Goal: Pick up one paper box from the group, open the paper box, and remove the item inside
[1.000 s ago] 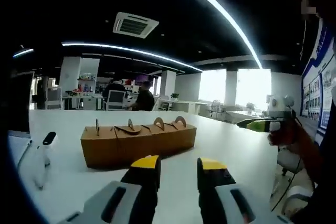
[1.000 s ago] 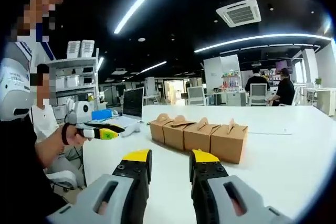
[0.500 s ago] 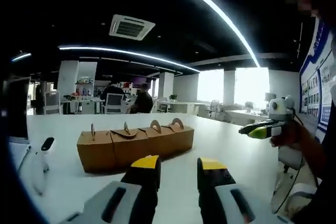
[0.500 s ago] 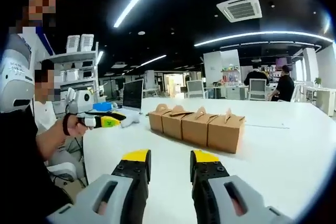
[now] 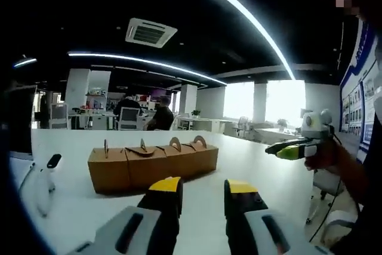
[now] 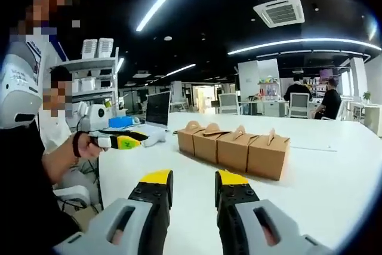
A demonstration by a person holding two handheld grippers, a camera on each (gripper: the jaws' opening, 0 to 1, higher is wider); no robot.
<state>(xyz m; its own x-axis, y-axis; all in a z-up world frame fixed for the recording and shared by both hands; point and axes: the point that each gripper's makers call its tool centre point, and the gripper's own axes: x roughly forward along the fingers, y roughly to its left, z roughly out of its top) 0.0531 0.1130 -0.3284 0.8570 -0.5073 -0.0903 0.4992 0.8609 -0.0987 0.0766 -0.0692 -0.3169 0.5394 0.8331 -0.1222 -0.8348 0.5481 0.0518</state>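
Four brown paper boxes (image 5: pixel 152 162) with closed, tabbed tops sit touching in a row mid-frame on the white tabletop (image 5: pixel 262 171). Left gripper (image 5: pixel 203 192) and right gripper (image 6: pixel 194 184) hover before them, jaws spread and empty.

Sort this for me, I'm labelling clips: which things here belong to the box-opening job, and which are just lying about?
Job:
boxes, four in a row on the table
left gripper, open
right gripper, open

Lying about:
laptop
white device
shelf of bins
chairs
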